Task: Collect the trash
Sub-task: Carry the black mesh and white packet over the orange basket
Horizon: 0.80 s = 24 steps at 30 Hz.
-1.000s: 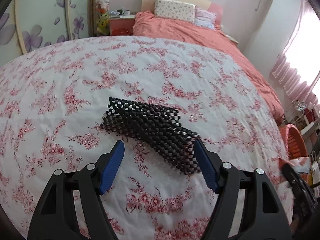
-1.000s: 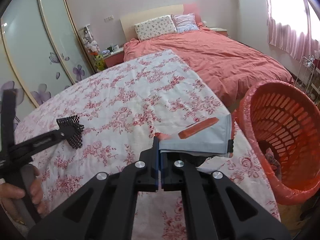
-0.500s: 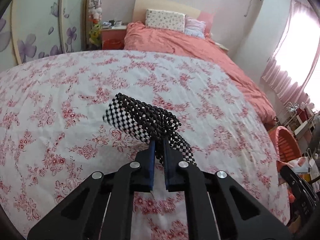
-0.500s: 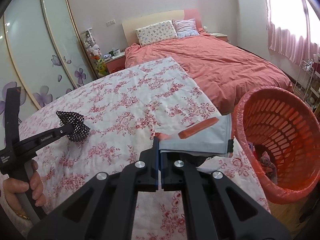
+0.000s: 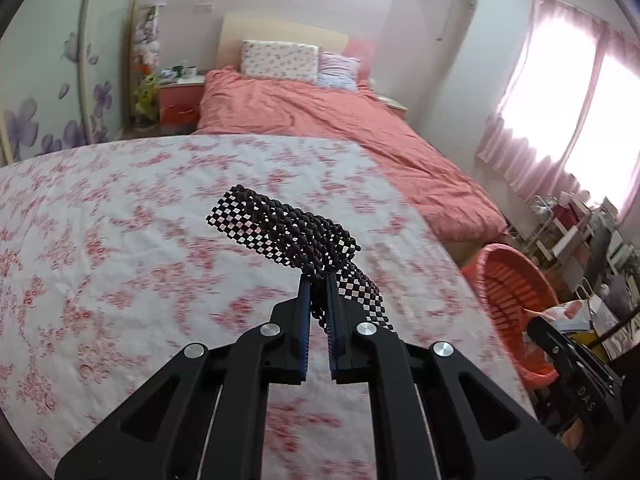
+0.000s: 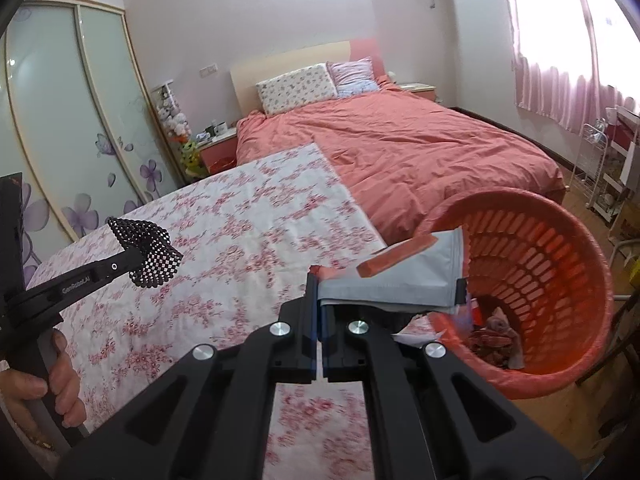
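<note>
Left gripper (image 5: 318, 280) jaws pinched on black mesh netting (image 5: 286, 232), above flowery worktop (image 5: 120, 240). Right gripper (image 6: 320, 280) jaws clamped on grey pouch (image 6: 404, 276), beside orange basket (image 6: 560, 264).

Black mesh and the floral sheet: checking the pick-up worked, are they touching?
Apart. In the right wrist view the black mesh hangs clear of the floral sheet, pinched in the shut left gripper, with sheet showing beneath it.

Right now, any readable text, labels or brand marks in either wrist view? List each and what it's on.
"GenRobot.AI": white print on the arm of the left tongs, right wrist view.
"DAS": white letters on the black body of the right tongs, left wrist view.
Packaging inside the orange basket: too blurred to read.
</note>
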Each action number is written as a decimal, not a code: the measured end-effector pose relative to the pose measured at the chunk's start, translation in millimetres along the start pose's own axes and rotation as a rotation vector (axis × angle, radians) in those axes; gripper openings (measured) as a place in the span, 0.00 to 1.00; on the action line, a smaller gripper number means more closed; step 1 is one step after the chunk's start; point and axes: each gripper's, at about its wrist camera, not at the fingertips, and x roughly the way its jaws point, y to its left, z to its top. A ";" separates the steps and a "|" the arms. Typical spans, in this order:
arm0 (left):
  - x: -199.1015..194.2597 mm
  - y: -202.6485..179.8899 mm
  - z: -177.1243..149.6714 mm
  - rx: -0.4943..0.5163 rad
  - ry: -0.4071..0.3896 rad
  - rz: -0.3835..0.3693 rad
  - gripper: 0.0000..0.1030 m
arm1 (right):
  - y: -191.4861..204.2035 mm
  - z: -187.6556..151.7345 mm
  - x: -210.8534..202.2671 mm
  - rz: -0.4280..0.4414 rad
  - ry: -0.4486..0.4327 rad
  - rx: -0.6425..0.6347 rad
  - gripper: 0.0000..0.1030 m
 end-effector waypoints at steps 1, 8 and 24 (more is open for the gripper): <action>-0.6 -7.1 -0.4 0.008 -0.002 -0.011 0.07 | -3.2 0.3 -2.2 -0.003 -0.004 0.004 0.02; -4.0 -55.6 -6.1 0.066 -0.008 -0.108 0.07 | -35.9 -0.2 -23.1 -0.045 -0.035 0.042 0.02; 15.5 -153.0 -23.1 0.183 0.034 -0.278 0.07 | -115.6 -5.1 -38.9 -0.131 -0.050 0.142 0.02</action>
